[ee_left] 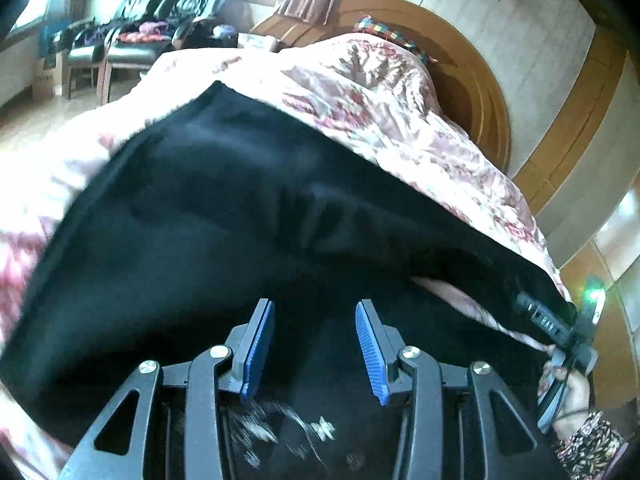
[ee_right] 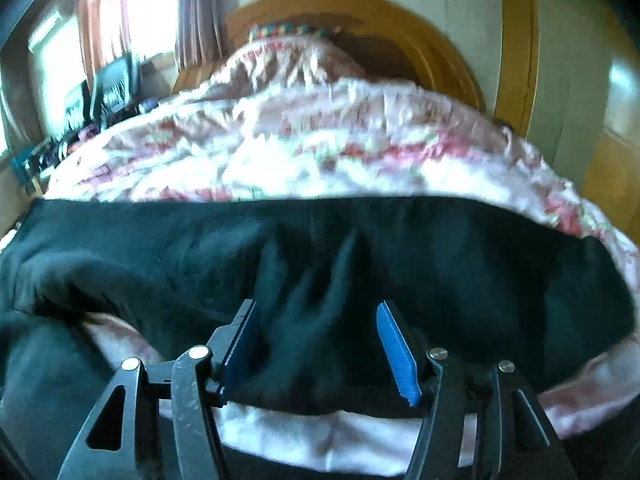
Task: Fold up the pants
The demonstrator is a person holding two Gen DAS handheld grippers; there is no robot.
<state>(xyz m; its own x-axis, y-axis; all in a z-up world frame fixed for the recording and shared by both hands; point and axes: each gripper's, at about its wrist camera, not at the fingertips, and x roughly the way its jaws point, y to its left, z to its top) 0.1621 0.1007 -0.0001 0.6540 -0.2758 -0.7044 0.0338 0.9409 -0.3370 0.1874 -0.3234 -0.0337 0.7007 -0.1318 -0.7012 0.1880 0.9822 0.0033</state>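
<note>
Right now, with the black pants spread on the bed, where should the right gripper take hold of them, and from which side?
Judging by this view, grip the near edge of the black pants, where it lifts off the floral quilt in a bunched ridge. The right gripper is open with that ridge between its fingers, so come in low from the near side and close. Elsewhere the cloth lies flat.

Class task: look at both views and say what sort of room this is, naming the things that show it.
Most likely a home bedroom: a floral quilt covers a bed with a curved wooden headboard, the black pants lie on it, and curtains hang by a window.
</note>
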